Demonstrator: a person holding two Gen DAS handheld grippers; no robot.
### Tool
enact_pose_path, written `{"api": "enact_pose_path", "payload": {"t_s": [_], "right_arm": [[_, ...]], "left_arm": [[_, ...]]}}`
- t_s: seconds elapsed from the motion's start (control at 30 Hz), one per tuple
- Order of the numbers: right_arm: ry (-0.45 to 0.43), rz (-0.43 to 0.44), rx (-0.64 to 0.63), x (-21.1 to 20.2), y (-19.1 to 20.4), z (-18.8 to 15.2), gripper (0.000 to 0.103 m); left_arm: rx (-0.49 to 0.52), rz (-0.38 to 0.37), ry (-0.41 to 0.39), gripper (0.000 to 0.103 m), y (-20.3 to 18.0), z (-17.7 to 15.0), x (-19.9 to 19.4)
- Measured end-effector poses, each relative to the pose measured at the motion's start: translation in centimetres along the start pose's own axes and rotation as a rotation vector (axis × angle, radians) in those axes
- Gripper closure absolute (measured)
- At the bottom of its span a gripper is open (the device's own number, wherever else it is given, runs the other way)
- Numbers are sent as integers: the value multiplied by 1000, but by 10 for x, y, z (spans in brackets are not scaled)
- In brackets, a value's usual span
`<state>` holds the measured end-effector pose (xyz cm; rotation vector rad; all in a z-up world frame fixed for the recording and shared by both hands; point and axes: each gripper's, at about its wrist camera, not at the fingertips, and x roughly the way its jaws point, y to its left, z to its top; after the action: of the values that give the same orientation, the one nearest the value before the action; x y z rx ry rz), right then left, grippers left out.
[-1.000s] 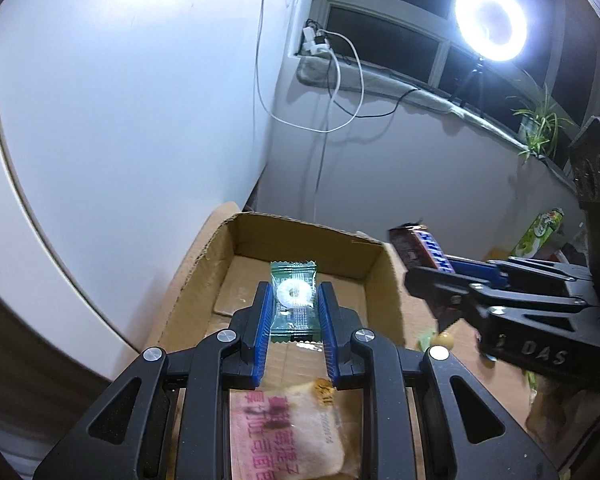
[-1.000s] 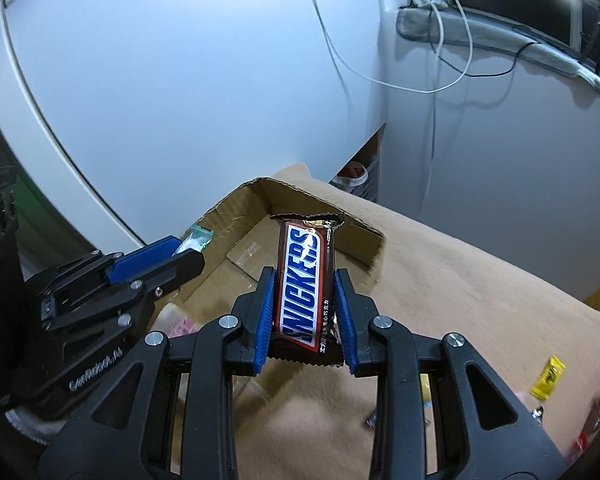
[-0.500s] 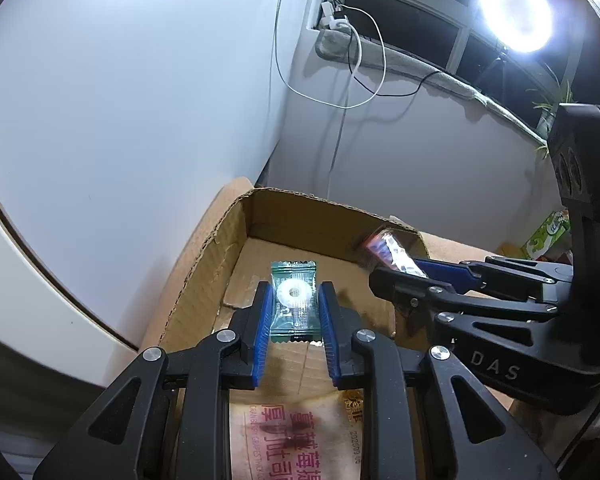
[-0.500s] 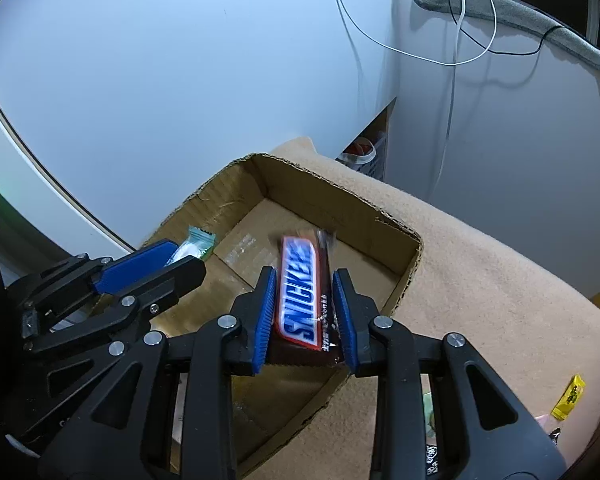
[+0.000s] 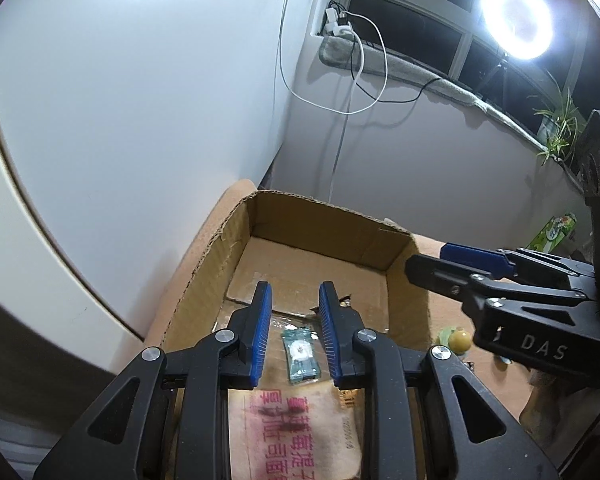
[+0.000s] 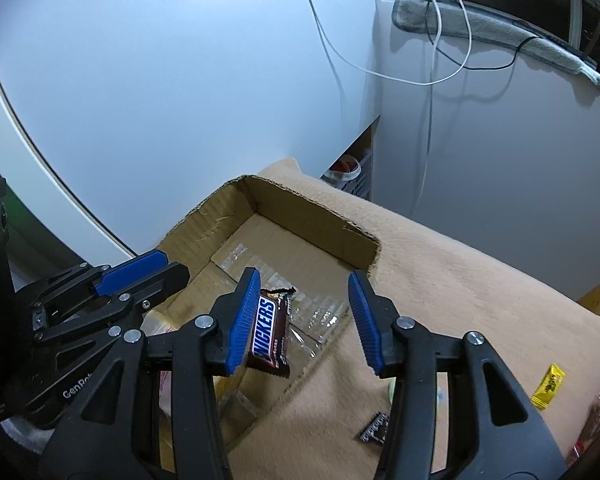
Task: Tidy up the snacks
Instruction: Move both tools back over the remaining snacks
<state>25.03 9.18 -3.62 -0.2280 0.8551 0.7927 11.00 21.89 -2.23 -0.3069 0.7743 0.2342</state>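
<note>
a ring light (image 5: 516, 18) glows far right above a dark window (image 5: 404, 28). a white cable (image 5: 364, 80) loops down the wall (image 5: 140, 100); a plant (image 5: 558, 128) sits on the sill.

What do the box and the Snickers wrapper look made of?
Box: corrugated cardboard, matte brown; fluting shows along the torn rim. Snickers wrapper: apparently glossy plastic film, brown, printed, with a crimped zigzag end seal.
</note>
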Motion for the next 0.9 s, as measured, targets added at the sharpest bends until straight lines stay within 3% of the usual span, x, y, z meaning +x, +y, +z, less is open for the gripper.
{"api": "enact_pose_path", "payload": {"t_s": [0.27,0.4,0.53,0.7,0.9], "right_arm": [[-59,-12,13,-45,-10,-13,54],[-88,-38,13,-70,-20,-25,48],[-111,-45,31,-98,-35,-42,47],[-141,-65,62,-130,-57,-72,47],[-158,-101,125,-162,-92,-115,44]], "left_arm": [[8,-31,-46,80,-14,-2,-28],[28,-62,-69,80,-28,-7,-40],[51,-103,-77,80,-45,-13,-49],[77,-158,-79,70,-67,-26,-56],[107,-232,-51,70,-94,-42,-55]]}}
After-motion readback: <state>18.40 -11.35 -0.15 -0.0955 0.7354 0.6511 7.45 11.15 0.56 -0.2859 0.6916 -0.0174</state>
